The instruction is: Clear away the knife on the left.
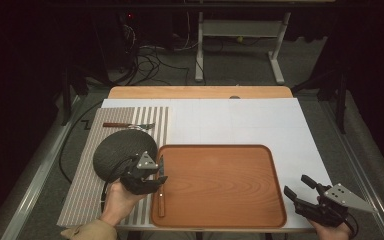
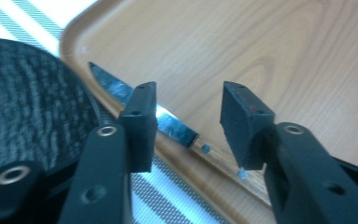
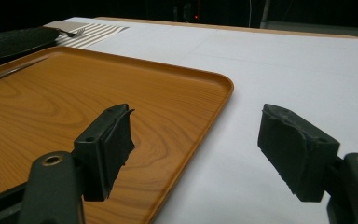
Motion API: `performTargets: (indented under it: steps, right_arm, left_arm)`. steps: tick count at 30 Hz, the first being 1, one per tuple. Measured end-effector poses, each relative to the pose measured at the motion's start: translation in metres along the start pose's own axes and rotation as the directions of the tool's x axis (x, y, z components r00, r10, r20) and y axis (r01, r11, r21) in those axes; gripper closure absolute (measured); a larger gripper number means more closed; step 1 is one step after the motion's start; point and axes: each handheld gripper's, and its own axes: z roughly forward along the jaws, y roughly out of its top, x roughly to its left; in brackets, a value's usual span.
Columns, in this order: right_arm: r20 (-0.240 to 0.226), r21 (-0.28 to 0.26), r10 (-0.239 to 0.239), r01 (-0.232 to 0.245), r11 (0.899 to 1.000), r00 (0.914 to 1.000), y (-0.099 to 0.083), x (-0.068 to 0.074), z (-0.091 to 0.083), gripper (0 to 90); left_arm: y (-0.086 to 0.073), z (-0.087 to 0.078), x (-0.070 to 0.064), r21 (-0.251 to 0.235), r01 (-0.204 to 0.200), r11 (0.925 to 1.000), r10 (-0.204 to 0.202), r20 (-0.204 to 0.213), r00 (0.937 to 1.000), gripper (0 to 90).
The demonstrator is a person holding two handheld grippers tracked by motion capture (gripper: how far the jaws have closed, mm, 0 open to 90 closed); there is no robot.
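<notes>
— Dark floor and tangled cables lie beyond the far edge of the counter (image 1: 200,92), which is mostly covered by a white sheet (image 1: 240,120). What sits on it?

— On the near side, a wooden tray (image 1: 220,182). To its left, a striped placemat (image 1: 85,185) carries a dark round plate (image 1: 117,150), and a fork (image 1: 128,125) with a wooden handle lies beyond the plate.

— And the knife?

— The knife (image 1: 160,187) lies inside the tray, along its left rim, blade pointing away from the person, wooden handle toward them. In the left gripper view the blade (image 2: 135,95) runs just inside the tray's raised edge.

— Where is the left tool?

— The left tool (image 1: 152,175) is over the tray's left edge, just beside the plate, right above the knife where blade meets handle. Its jaws are parted, one on each side of the knife. I cannot tell whether either one touches it.

— The right one?

— The right tool (image 1: 300,187) is off the tray, over the white sheet near the tray's right near corner, pointing toward the tray. Its jaws are spread wide with nothing between them; from the right gripper view, one jaw is above the tray's edge and the other above the sheet.
</notes>
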Motion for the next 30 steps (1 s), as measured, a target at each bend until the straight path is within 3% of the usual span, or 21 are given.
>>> performTargets:
  steps: [5, 10, 18, 22, 30]
  right_arm:
    - [0.0, 0.001, -0.002, 0.002, 1.0, 1.0, 0.0, 0.0, 0.0, 26.3]
    - [0.0, 0.0, -0.002, 0.002, 1.0, 1.0, 0.0, 0.0, 0.0, 26.3]
    - [0.001, 0.004, -0.002, 0.002, 1.0, 1.0, 0.0, 0.0, 0.0, 26.3]
    - [0.0, 0.004, -0.003, 0.003, 1.0, 1.0, 0.0, 0.0, 0.0, 26.3]
    - [0.003, 0.004, 0.002, -0.002, 1.0, 1.0, 0.0, 0.0, 0.0, 26.3]
  left_arm:
    - [-0.005, -0.012, 0.003, -0.067, 0.015, 0.9977, -0.016, -0.019, 0.9997, 45.0]
    - [-0.009, -0.02, 0.005, -0.103, 0.033, 0.9941, -0.036, -0.028, 0.999, 39.6]
    - [-0.018, -0.031, 0.009, -0.158, 0.066, 0.9853, -0.079, -0.075, 0.9941, 39.5]
    - [-0.023, -0.037, 0.013, -0.185, 0.087, 0.9789, -0.102, -0.07, 0.9923, 39.5]
    - [-0.033, -0.041, 0.017, -0.234, 0.083, 0.9687, -0.102, -0.068, 0.9925, 39.5]
